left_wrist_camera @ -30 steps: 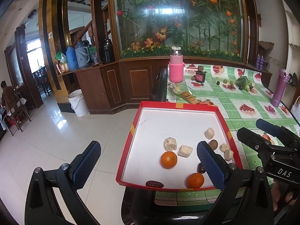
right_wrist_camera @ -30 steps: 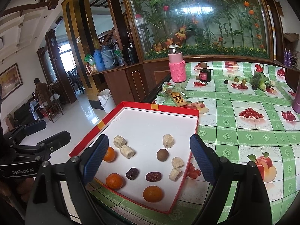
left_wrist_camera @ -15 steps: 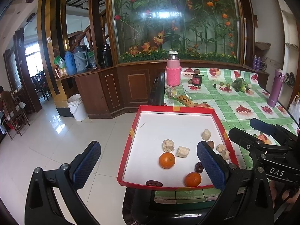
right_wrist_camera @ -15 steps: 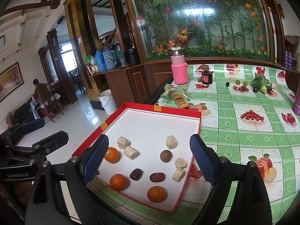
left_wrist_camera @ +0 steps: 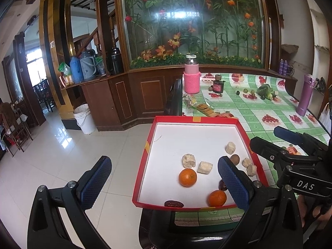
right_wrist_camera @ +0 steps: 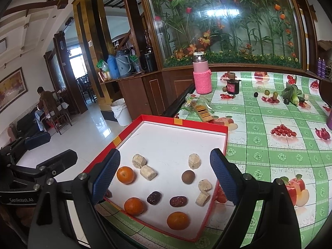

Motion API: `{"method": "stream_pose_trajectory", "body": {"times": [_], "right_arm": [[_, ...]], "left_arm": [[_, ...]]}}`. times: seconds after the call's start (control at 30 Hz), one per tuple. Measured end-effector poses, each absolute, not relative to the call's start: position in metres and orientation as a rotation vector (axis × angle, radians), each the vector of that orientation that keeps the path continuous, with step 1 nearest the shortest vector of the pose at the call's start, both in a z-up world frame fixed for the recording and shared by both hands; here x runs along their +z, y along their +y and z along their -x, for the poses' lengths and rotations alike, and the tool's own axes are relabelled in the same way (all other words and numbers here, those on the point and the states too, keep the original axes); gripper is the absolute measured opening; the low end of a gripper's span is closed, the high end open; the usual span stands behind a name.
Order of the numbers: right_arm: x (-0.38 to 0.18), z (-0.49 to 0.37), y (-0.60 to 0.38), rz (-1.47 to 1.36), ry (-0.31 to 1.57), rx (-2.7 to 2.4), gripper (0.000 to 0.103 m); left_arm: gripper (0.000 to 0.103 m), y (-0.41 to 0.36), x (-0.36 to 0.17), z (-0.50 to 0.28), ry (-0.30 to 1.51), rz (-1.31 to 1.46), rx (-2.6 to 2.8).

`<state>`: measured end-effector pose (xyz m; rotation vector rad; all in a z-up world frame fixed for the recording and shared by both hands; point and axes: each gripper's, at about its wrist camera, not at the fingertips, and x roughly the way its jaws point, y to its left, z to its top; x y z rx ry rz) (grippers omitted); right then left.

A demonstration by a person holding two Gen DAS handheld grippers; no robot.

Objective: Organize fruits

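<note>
A red-rimmed white tray (right_wrist_camera: 226, 133) (left_wrist_camera: 195, 120) lies at the table's near left corner. It holds three oranges (right_wrist_camera: 125, 174) (right_wrist_camera: 133, 206) (right_wrist_camera: 178, 220), dark red dates (right_wrist_camera: 178, 201), a brown round fruit (right_wrist_camera: 188, 176) and several beige chunks (right_wrist_camera: 148, 172). My right gripper (right_wrist_camera: 165, 176) hovers open above the tray's near part with nothing between its fingers. My left gripper (left_wrist_camera: 164, 183) hangs open at the tray's left edge, partly over the floor, and is empty. One orange (left_wrist_camera: 187, 177) and another orange (left_wrist_camera: 217, 198) show in the left wrist view.
A pink flask (right_wrist_camera: 202, 74), a dark jar (right_wrist_camera: 232, 85), a cracker pack (right_wrist_camera: 202, 111), small fruits and greens (right_wrist_camera: 292, 93) and a purple bottle (left_wrist_camera: 305, 95) stand farther back on the green fruit-print tablecloth (right_wrist_camera: 280, 145). A white bucket (left_wrist_camera: 84, 118) sits on the tiled floor. A person sits far left.
Both grippers have drawn back and up slightly, so the tray sits a little farther and lower in both views. Both stay open; the fruits have not moved.
</note>
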<state>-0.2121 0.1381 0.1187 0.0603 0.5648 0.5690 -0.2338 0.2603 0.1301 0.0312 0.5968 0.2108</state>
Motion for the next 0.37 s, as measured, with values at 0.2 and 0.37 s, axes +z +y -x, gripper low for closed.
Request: {"method": "stream_pose_trajectory", "body": {"times": [0.2, 0.37], "right_arm": [[0.118, 0.207, 0.148, -0.065, 0.575, 0.583, 0.089], [0.115, 0.203, 0.153, -0.076, 0.589, 0.605, 0.089]], "left_arm": [[0.102, 0.264, 0.129, 0.23, 0.61, -0.022, 0.217], [0.102, 0.263, 0.124, 0.225, 0.633, -0.008, 0.212]]}}
